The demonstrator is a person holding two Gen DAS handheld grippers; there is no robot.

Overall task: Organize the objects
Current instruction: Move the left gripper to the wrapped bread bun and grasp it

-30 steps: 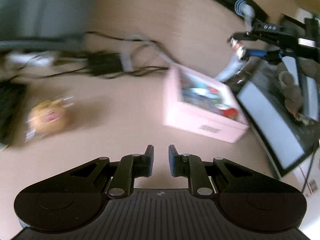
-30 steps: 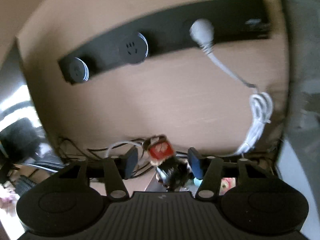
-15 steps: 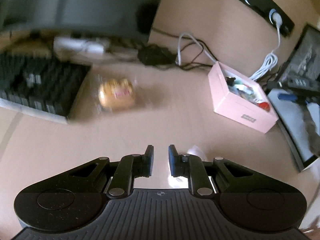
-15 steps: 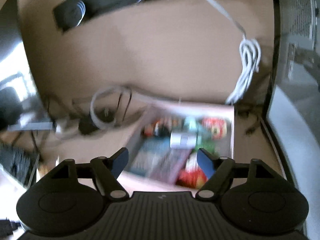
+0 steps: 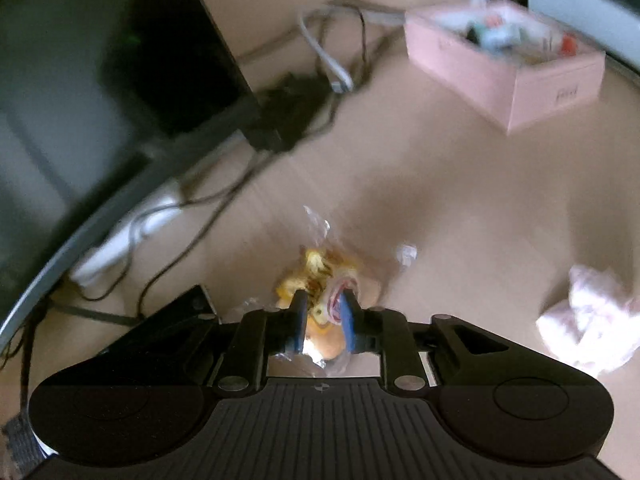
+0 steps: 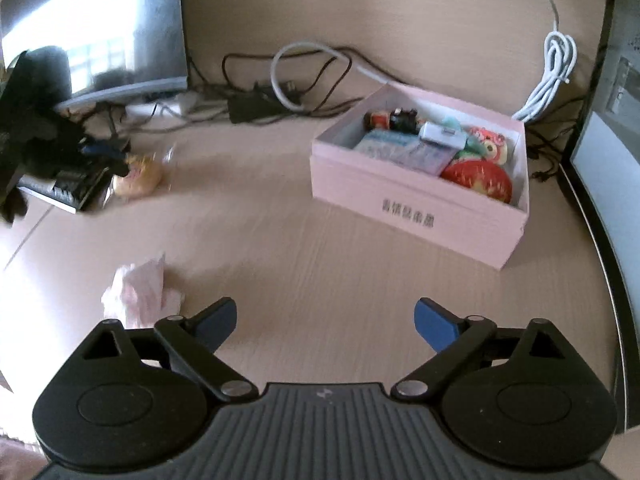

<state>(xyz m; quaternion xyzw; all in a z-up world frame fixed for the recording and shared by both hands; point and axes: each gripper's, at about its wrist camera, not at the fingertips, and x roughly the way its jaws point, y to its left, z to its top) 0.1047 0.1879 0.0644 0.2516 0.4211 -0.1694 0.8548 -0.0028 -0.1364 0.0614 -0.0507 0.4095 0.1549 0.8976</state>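
A yellow bun in clear wrap (image 5: 320,280) lies on the wooden desk, blurred. My left gripper (image 5: 324,316) is right over it, the bun showing between the narrow jaws, which are opening. The same bun (image 6: 138,176) appears in the right wrist view with the left gripper (image 6: 114,158) at it. A pink box (image 6: 416,208) holds several small toys and packets; it is also at the top right as the pink box (image 5: 508,76). My right gripper (image 6: 324,320) hangs before the box with its jaws opening wide and nothing between them.
A crumpled pink-white tissue (image 6: 140,284) lies left of my right gripper, seen too as the tissue (image 5: 588,320). A monitor (image 5: 100,80), tangled cables with a black adapter (image 6: 256,108), a keyboard (image 6: 68,188) and a coiled white cable (image 6: 556,64) line the back.
The left gripper swung over to the bun and its jaws parted a little. The right gripper's small red toy is gone from its jaws; it drew back from the box with jaws spreading.
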